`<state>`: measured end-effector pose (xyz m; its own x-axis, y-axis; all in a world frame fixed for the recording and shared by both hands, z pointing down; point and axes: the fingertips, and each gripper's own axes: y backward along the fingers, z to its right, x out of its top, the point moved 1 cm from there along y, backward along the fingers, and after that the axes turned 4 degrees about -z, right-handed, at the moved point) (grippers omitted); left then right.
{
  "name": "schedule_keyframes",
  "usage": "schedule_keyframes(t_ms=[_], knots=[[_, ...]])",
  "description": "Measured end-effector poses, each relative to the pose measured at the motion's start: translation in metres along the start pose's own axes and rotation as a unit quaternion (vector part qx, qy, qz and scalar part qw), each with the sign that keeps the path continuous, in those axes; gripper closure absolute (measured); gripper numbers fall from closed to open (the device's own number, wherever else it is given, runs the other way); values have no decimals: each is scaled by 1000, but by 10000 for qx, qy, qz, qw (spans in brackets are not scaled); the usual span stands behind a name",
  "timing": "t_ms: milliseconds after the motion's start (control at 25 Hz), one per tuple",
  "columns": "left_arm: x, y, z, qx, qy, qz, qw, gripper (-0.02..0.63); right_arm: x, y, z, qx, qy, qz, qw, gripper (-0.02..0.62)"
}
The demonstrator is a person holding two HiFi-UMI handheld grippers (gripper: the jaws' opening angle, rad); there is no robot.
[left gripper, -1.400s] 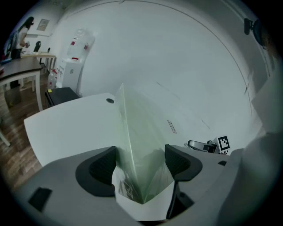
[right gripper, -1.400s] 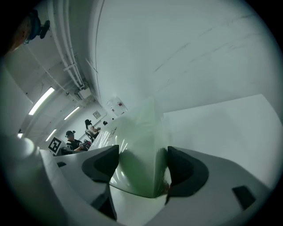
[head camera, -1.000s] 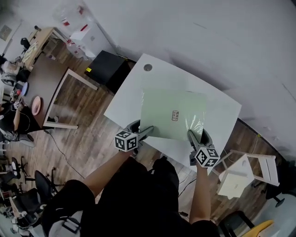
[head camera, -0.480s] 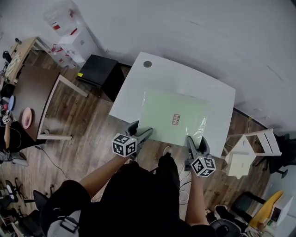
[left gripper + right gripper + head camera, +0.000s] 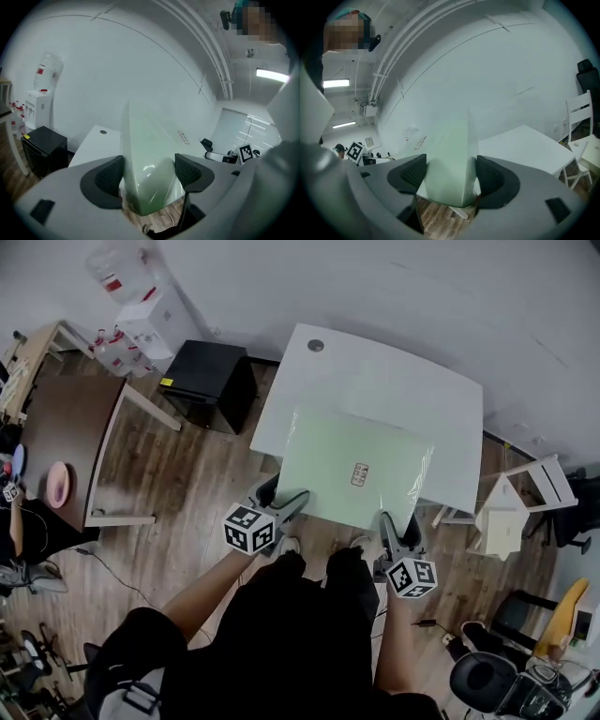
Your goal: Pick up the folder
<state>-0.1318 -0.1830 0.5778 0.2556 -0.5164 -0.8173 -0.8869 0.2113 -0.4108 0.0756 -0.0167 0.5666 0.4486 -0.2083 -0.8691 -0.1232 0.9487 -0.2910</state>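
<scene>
The left gripper [image 5: 286, 503] and the right gripper [image 5: 387, 525] each pinch a near corner of the thin, pale green plastic folder [image 5: 352, 470]. The folder is over the white table [image 5: 394, 381], with its near edge sticking out past the table's near side.

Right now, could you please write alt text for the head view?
Seen from above, the left gripper and the right gripper each grip a near corner of a pale green folder over a white table, with wooden floor around.
</scene>
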Motion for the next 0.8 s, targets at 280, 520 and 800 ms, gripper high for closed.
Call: schedule_keyframes(t_ms=[280, 520, 800], knots=[[11, 36, 20, 7, -304, 438, 9986, 259, 10, 32, -29, 81, 280, 410, 9987, 252], [31, 40, 46, -33, -466, 659, 9967, 259, 37, 60, -33, -28, 511, 632, 9967, 253], [53, 38, 89, -160, -840, 980, 9915, 259, 69, 96, -25, -100, 872, 1032, 9908, 253]])
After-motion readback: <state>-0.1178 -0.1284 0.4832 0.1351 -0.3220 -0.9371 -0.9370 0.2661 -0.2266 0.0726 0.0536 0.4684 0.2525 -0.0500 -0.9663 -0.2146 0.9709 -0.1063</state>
